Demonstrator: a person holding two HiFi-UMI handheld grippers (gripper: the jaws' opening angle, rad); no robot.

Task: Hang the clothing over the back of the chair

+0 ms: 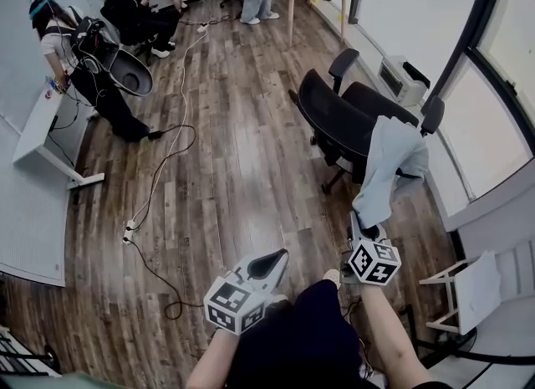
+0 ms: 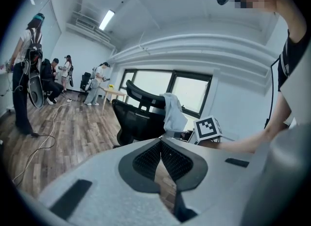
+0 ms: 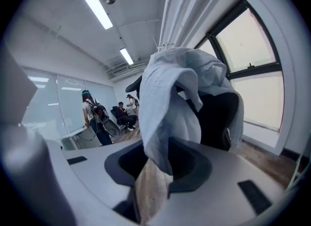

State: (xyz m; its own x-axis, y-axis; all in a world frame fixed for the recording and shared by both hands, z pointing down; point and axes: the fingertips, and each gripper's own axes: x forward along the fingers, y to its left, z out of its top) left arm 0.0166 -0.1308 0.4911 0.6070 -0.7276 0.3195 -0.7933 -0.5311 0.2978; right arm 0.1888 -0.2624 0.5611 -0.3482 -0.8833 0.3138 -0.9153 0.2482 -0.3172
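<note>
Right gripper view looks along the right gripper (image 3: 155, 166), and its two jaws stand apart, with the wooden floor (image 3: 148, 191) showing in the gap. The lowest tip of the pale blue clothing (image 3: 170, 98) hangs down into this gap, close to one jaw, but the pads do not press on it. Above the jaws the clothing rises and lies draped over the top of the black chair (image 3: 218, 118), whose dark back shows behind the folds. A large window (image 3: 248, 40) is behind the chair.

The left gripper (image 2: 161, 145) has its jaws together at the tips, and nothing is between them. It is held apart from the chair (image 2: 138, 118) and the clothing (image 2: 172, 113).

In the head view the right gripper (image 1: 368, 249) is just below the hanging end of the clothing (image 1: 389, 161), and the left gripper (image 1: 251, 283) is lower and to the left. Farther away across the floor (image 1: 226, 170) several people stay near a white desk (image 1: 42, 124).
</note>
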